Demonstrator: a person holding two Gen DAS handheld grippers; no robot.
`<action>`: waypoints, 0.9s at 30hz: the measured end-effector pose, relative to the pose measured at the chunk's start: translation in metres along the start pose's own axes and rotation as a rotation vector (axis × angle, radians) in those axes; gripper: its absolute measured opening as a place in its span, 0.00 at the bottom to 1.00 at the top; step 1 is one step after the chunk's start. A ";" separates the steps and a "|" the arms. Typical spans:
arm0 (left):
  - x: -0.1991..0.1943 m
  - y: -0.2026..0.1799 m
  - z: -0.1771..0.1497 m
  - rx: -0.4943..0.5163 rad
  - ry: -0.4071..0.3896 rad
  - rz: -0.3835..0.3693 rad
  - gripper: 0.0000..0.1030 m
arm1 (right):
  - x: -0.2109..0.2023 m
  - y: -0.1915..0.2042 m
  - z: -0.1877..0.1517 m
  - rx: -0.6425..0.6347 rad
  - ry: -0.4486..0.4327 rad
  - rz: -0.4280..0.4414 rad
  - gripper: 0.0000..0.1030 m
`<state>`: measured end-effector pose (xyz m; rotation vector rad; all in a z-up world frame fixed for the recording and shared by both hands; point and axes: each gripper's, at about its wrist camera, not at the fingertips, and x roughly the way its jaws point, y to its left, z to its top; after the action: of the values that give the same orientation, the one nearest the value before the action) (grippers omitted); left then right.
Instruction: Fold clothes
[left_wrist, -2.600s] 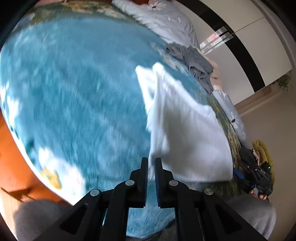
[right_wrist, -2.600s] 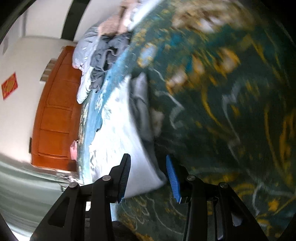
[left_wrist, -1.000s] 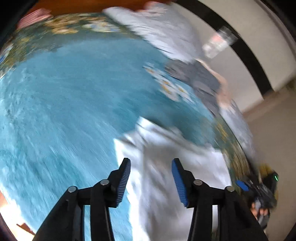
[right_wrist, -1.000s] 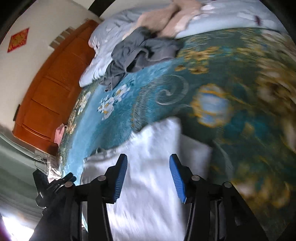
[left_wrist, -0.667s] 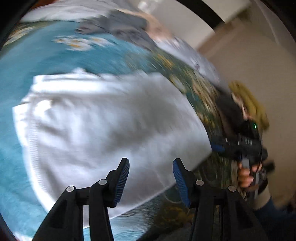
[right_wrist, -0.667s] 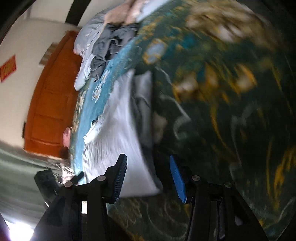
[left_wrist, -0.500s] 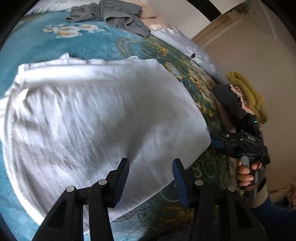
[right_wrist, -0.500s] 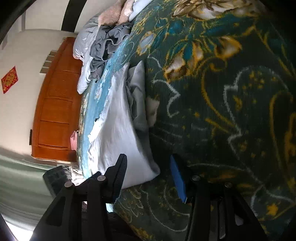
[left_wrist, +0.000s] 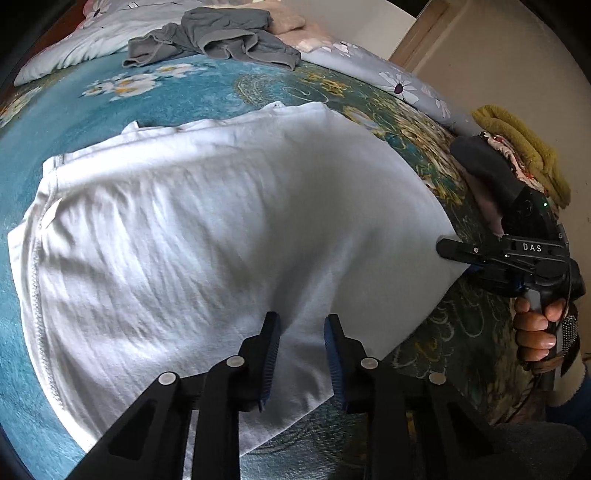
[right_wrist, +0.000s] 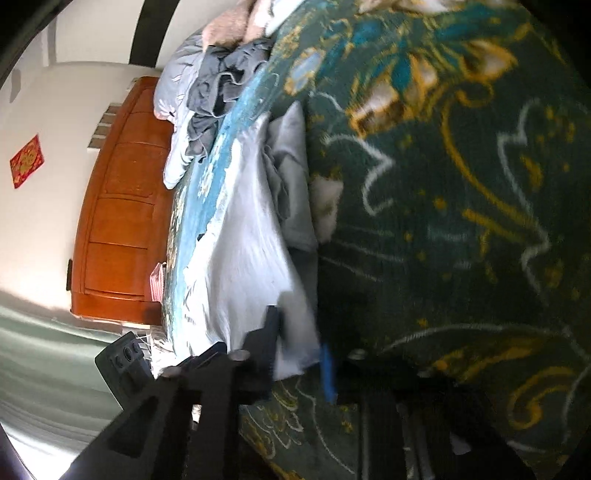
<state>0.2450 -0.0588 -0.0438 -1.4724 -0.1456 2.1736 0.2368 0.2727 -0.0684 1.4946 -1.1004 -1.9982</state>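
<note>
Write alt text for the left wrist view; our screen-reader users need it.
A white garment lies spread on a blue floral blanket, the left gripper closing over its near edge. The right gripper meets its right corner; grey clothes lie beyond.

Shirt lies flat on the blanket, near its front edge. Left gripper over the shirt's near hem, jaws closing with cloth between them. Right gripper at the shirt's right corner, jaws closing with the corner between them. Grey clothes behind the shirt, well apart. Towels to the far right.
</note>
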 end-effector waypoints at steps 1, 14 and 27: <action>0.000 0.001 0.000 -0.003 -0.002 -0.001 0.27 | 0.001 0.002 0.000 -0.003 -0.005 -0.010 0.11; -0.096 0.077 -0.059 -0.401 -0.361 -0.049 0.26 | 0.023 0.139 0.005 -0.369 -0.006 -0.106 0.09; -0.138 0.132 -0.127 -0.647 -0.543 -0.128 0.31 | 0.152 0.313 -0.084 -0.978 0.304 -0.251 0.09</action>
<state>0.3517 -0.2614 -0.0269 -1.0625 -1.1853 2.4829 0.2236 -0.0545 0.0761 1.3125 0.2215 -1.8999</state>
